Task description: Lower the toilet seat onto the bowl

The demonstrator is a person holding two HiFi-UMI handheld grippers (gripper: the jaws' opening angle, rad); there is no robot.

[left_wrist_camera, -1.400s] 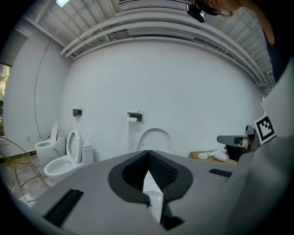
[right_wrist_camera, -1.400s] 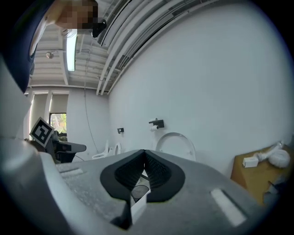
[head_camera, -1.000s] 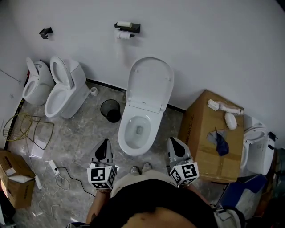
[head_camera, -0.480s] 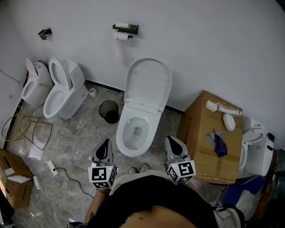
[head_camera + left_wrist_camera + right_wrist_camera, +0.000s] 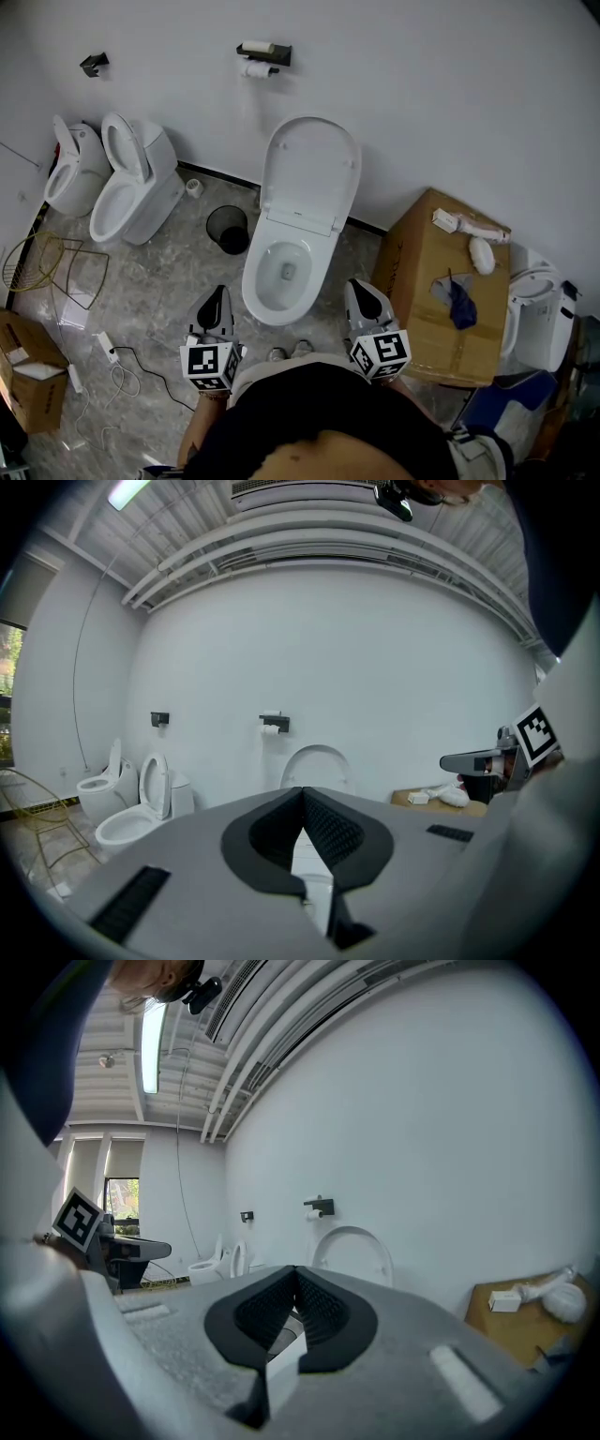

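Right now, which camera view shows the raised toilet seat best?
The head view: the whole toilet seat shows from above, upright against the wall behind the open bowl. The left gripper view and the right gripper view each show only its upper arc, small, its lower part hidden.

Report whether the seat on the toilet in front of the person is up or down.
Up. The toilet seat stands raised against the wall, and the bowl lies uncovered below it.
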